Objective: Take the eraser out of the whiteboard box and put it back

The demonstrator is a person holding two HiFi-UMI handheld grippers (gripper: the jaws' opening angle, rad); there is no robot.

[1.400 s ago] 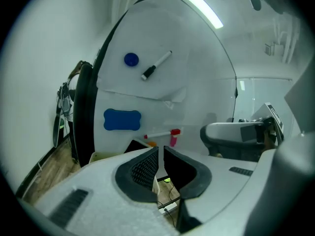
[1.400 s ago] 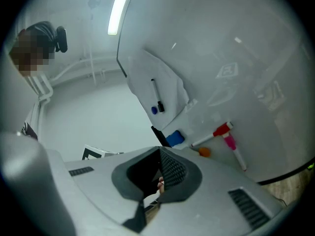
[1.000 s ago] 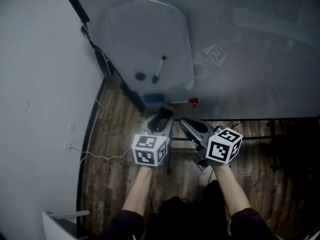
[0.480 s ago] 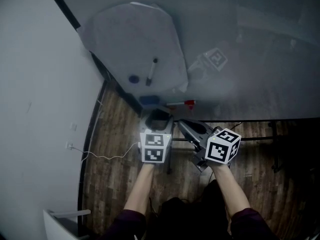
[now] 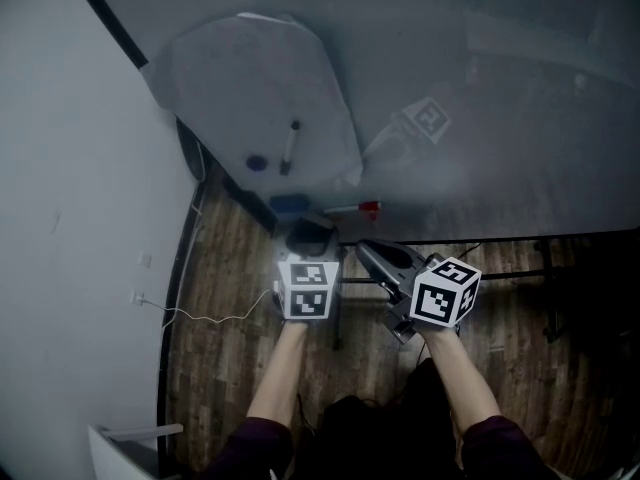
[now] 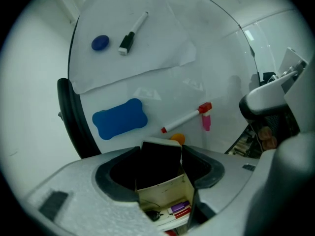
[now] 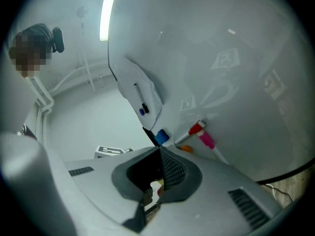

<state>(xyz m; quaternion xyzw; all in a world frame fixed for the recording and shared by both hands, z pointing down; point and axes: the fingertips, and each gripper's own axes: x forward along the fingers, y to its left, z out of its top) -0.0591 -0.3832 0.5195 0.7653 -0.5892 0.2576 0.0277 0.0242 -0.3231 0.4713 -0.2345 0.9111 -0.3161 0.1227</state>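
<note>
Up close, eraser (image 6: 158, 162) in box (image 6: 164, 190) (unclear overhead)

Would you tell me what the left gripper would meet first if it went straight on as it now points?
Most likely the black eraser, standing in the box directly between the open jaws of the left gripper; how far ahead it lies is unclear.
</note>
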